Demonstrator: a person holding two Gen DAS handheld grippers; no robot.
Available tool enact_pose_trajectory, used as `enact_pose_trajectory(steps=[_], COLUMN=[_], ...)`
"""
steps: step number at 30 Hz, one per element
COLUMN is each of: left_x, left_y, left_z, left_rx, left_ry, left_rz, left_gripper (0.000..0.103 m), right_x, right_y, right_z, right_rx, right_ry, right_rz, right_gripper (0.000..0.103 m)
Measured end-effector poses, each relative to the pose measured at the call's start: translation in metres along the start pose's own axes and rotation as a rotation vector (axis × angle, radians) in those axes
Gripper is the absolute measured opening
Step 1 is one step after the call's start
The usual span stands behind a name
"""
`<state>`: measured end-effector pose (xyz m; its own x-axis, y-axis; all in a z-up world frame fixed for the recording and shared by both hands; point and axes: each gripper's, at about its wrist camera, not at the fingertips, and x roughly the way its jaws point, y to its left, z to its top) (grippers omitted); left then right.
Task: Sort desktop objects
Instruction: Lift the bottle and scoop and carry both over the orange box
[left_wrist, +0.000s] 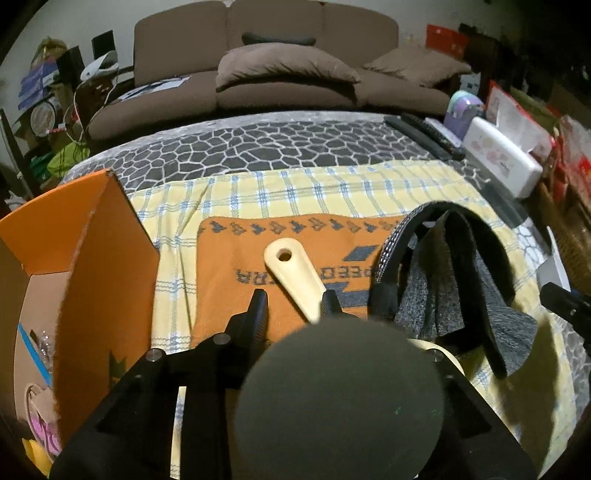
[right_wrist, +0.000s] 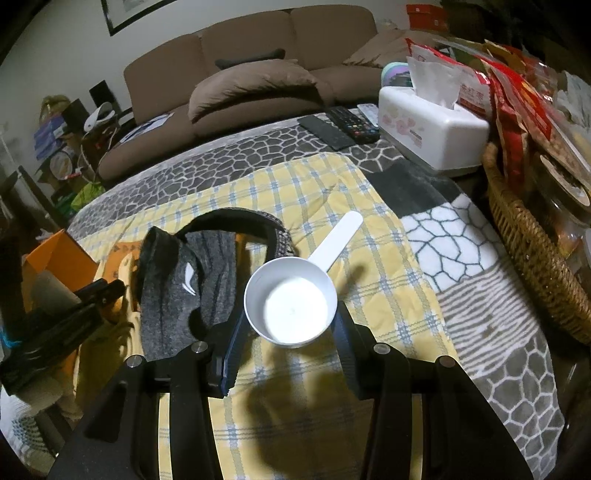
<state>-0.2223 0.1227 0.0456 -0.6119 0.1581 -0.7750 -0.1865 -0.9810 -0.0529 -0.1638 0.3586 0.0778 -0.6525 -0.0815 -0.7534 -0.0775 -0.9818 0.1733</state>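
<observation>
My left gripper (left_wrist: 293, 301) is shut on a round dark-headed brush (left_wrist: 340, 398); its cream handle (left_wrist: 295, 275) sticks forward between the fingers, above an orange cloth (left_wrist: 229, 295). My right gripper (right_wrist: 291, 332) is shut on a white measuring scoop (right_wrist: 291, 302), its handle (right_wrist: 338, 236) pointing away, held over the yellow checked cloth (right_wrist: 332, 192). A grey and black headband or garment (left_wrist: 454, 288) lies between the two grippers, and it also shows in the right wrist view (right_wrist: 192, 280). The left gripper appears at the left edge of the right wrist view (right_wrist: 74, 306).
An open orange cardboard box (left_wrist: 85, 266) stands at the left. A white tissue box (right_wrist: 432, 122), remotes (right_wrist: 347, 125) and a wicker basket (right_wrist: 532, 251) of packets stand at the right. A brown sofa (left_wrist: 288, 74) is behind the table.
</observation>
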Motion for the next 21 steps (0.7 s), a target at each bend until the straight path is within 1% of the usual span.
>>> enact_pose_trajectory(steps=[3, 5, 6, 7, 8, 10, 14, 21], left_x=[-0.013, -0.029, -0.037, -0.045, -0.053, -0.074, -0.101, -0.141], left_y=[0.007, 0.014, 0.016, 0.017, 0.017, 0.017, 0.018, 0.029], left_z=[0.0, 0.002, 0.003, 0.004, 0.005, 0.01, 0.017, 0.019], left_rx=[-0.016, -0.033, -0.041, -0.045, -0.044, -0.041, -0.015, 0.005], left_ry=[-0.019, -0.039, -0.05, -0.06, -0.073, -0.096, -0.126, -0.163], left_rz=[-0.024, -0.053, -0.069, -0.085, -0.094, -0.122, -0.133, -0.135], left_gripper=[0.026, 0.025, 0.023, 0.016, 0.014, 0.013, 0.012, 0.012], right_x=[-0.006, -0.013, -0.017, -0.021, -0.025, -0.034, -0.049, -0.067], right_y=[0.005, 0.012, 0.015, 0.018, 0.022, 0.03, 0.046, 0.078], right_z=[0.003, 0.006, 0.007, 0.009, 0.011, 0.015, 0.02, 0.021], right_rx=[-0.007, -0.018, -0.025, -0.031, -0.039, -0.049, -0.053, -0.09], right_ry=[-0.013, -0.027, -0.034, -0.041, -0.051, -0.066, -0.087, -0.092], right_rz=[0.013, 0.025, 0.032, 0.04, 0.052, 0.075, 0.147, 0.225], right_gripper=[0.046, 0.046, 0.046, 0.046, 0.046, 0.046, 0.046, 0.046])
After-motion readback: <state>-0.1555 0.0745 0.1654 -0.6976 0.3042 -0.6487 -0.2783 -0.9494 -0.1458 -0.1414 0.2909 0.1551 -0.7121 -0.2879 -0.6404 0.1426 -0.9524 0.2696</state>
